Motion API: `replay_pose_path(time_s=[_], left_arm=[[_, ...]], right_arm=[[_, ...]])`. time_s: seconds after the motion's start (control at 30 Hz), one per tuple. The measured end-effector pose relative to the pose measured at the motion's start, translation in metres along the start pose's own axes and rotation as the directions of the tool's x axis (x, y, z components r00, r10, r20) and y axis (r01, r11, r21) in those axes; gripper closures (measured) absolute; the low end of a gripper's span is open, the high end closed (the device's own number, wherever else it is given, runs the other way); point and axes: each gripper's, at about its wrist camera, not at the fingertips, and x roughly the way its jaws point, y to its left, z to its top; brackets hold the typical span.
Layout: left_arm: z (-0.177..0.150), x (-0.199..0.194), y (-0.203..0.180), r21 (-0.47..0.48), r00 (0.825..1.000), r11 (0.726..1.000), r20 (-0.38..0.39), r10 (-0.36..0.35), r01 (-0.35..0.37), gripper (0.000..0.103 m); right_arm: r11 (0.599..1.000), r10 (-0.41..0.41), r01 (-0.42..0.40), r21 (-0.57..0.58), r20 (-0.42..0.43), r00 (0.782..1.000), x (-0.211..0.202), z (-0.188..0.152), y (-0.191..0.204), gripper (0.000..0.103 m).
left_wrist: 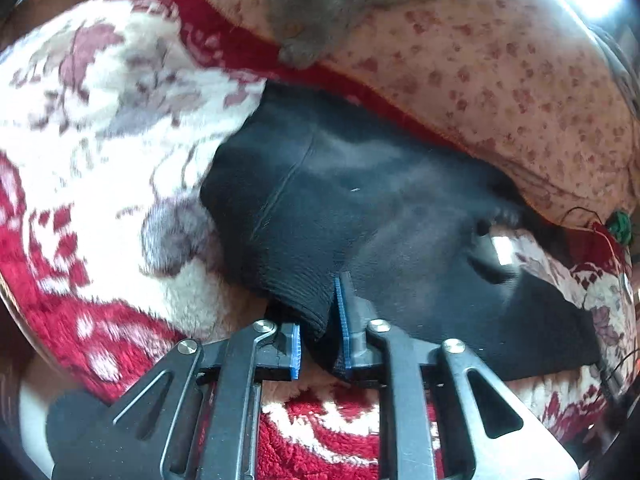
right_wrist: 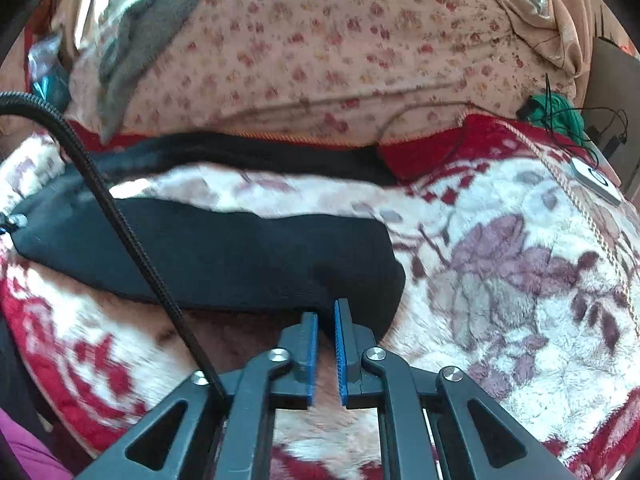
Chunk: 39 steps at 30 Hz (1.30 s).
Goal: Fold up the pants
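Black pants point(left_wrist: 360, 200) lie across a red and white floral blanket point(left_wrist: 100, 120). My left gripper point(left_wrist: 318, 304) has its blue pads a little apart, and a thick ribbed fold of the pants sits loosely between them. In the right wrist view the pants point(right_wrist: 240, 248) stretch away to the left as a long dark band. Another strip of them runs further back under the quilt's edge. My right gripper point(right_wrist: 326, 308) is shut on the near edge of the pants at that end, the cloth pinched at the fingertips.
A pink flowered quilt point(right_wrist: 320, 40) is heaped along the back of the blanket point(right_wrist: 500, 260), with a grey garment point(left_wrist: 320, 0) on it. Green yarn point(right_wrist: 560, 112) and a small white device point(right_wrist: 596, 180) lie at the right. A black ribbed cable point(right_wrist: 120, 220) crosses the right wrist view.
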Motion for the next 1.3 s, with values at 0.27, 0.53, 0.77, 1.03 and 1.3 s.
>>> replay_pose_path(time_s=[0.27, 0.53, 0.77, 1.03, 1.3], left_arm=[[-0.003, -0.020, 0.039, -0.103, 0.999, 0.993, 0.006, -0.050, 0.050, 0.054], [-0.008, -0.045, 0.025, -0.063, 0.984, 0.990, 0.120, 0.130, -0.123, 0.054], [-0.026, -0.046, 0.027, -0.081, 0.996, 0.997, 0.081, 0.028, -0.022, 0.054], [-0.015, -0.031, 0.032, -0.191, 0.991, 0.978, 0.113, -0.067, 0.088, 0.054], [0.009, -0.003, 0.034, -0.259, 0.983, 0.951, 0.113, -0.145, 0.170, 0.054]], right_arm=[[0.995, 0.042, -0.029, 0.094, -0.133, 0.990, -0.002, -0.014, -0.027, 0.071], [0.870, 0.264, -0.211, 0.446, -0.059, 0.963, -0.022, -0.021, -0.070, 0.069], [0.661, 0.480, -0.396, 0.637, 0.047, 0.876, 0.009, -0.031, -0.063, 0.068], [0.375, 0.510, -0.473, 0.797, 0.249, 0.823, 0.052, -0.033, -0.079, 0.065], [0.365, 0.450, -0.496, 0.788, 0.318, 0.835, 0.056, -0.019, -0.089, 0.065]])
